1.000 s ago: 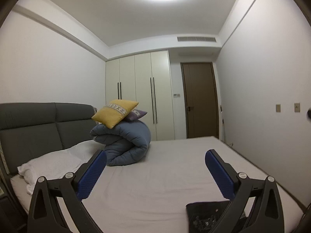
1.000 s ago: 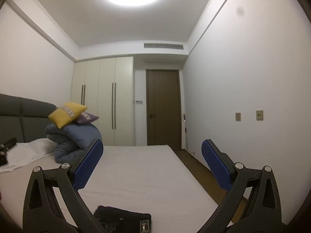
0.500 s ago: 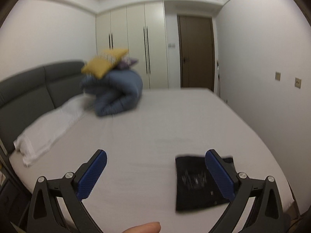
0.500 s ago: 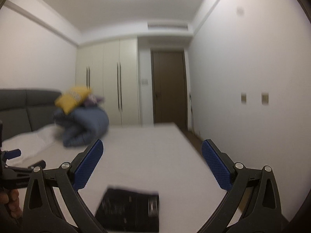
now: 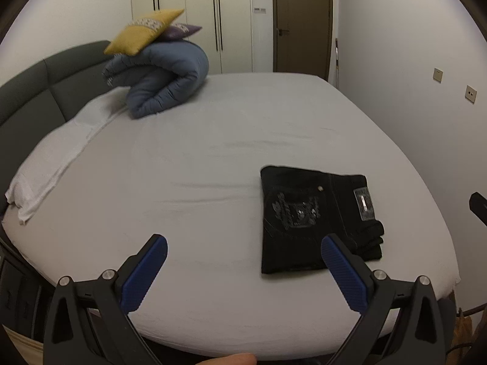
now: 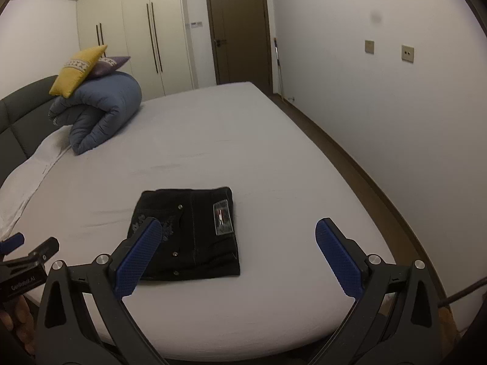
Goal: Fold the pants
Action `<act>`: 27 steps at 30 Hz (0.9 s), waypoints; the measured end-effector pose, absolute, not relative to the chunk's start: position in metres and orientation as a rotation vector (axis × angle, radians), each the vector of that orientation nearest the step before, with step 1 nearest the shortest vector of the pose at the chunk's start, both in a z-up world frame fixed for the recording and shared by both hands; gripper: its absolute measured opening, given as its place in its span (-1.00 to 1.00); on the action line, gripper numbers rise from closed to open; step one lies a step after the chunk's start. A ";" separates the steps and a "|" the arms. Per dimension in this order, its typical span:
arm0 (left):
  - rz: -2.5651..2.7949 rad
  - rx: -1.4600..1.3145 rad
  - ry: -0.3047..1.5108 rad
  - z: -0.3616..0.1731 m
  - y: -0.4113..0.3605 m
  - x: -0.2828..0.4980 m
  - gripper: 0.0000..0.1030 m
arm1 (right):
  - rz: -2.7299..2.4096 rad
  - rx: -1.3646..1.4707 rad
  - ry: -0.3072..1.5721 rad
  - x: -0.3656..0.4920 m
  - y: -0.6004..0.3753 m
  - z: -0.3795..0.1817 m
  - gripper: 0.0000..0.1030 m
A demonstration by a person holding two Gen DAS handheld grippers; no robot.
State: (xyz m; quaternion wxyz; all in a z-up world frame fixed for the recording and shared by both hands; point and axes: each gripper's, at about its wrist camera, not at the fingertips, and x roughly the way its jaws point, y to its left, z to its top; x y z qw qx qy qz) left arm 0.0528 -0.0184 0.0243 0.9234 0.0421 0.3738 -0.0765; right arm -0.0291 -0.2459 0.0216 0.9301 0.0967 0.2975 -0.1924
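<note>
the left gripper (image 5: 243,269) hangs above the near edge of the bed (image 5: 188,164), its two blue-padded fingers (image 5: 143,276) spread wide with nothing between them. the right gripper (image 6: 239,255) is spread just as wide and also holds nothing; its left pad sits in front of the pants' near left corner in the right wrist view, and whether it touches them cannot be told. white lettering on the black body of the left gripper at the left edge of that view reads roughly "genrobot.ai".

one pair of black pants (image 6: 188,231) lies folded into a flat rectangle on the grey sheet, close to the bed's near edge and toward its right side. a pale rectangular label (image 6: 222,217) on the top layer is too small to read; beside it are silvery embroidery and a few metal studs.

farther off, toward the headboard (image 5: 39,91), lie one white pillow (image 5: 57,155), one rolled blue duvet (image 6: 100,112), and on top of it two cushions, one yellow (image 6: 77,70) and one purple (image 6: 109,64). beyond the bed stand pale wardrobe doors (image 6: 137,30) and one brown door (image 6: 239,27); two wall plates (image 6: 388,50) sit on the right wall.
</note>
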 end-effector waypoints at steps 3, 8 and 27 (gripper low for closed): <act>-0.169 0.086 0.788 0.018 -0.020 0.055 1.00 | -0.395 0.185 0.625 -0.020 -0.247 0.013 1.00; -0.177 0.078 0.810 0.011 -0.019 0.058 1.00 | -0.382 0.161 0.636 -0.002 -0.246 0.007 1.00; -0.180 0.066 0.832 0.008 -0.013 0.062 1.00 | -0.338 0.126 0.650 0.001 -0.226 0.029 1.00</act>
